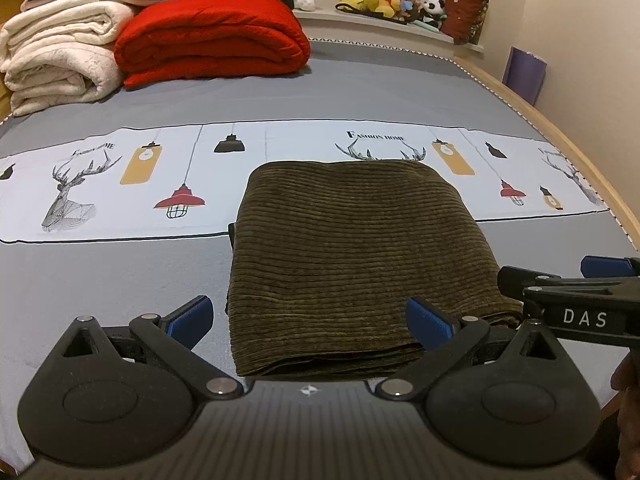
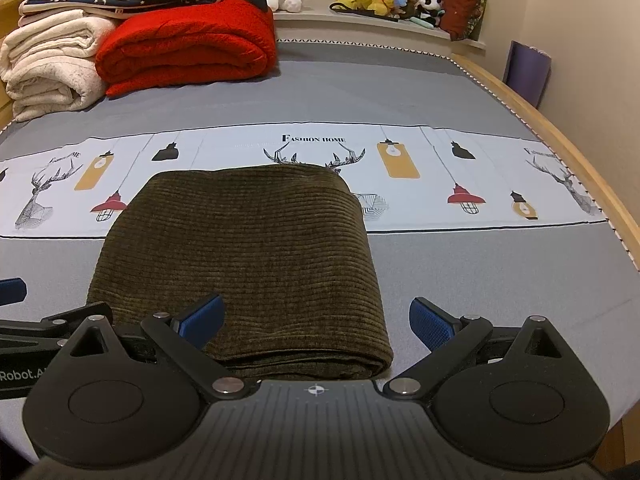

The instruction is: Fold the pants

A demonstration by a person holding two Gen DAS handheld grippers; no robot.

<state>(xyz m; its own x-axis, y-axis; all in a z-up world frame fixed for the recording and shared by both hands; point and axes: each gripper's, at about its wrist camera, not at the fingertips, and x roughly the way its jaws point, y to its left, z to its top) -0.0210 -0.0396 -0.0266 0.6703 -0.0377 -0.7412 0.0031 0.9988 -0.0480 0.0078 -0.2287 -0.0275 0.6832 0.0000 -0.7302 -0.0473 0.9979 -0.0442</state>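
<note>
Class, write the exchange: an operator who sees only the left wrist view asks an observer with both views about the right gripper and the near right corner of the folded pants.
Operator: Is the right gripper open? I see only its side.
Observer: Yes. In the right wrist view the right gripper has its blue pads wide apart, gripping nothing.
Operator: And the pants' near right corner, behind it?
Observer: The pants end there in a rounded fold, lying flat on the bed sheet.
</note>
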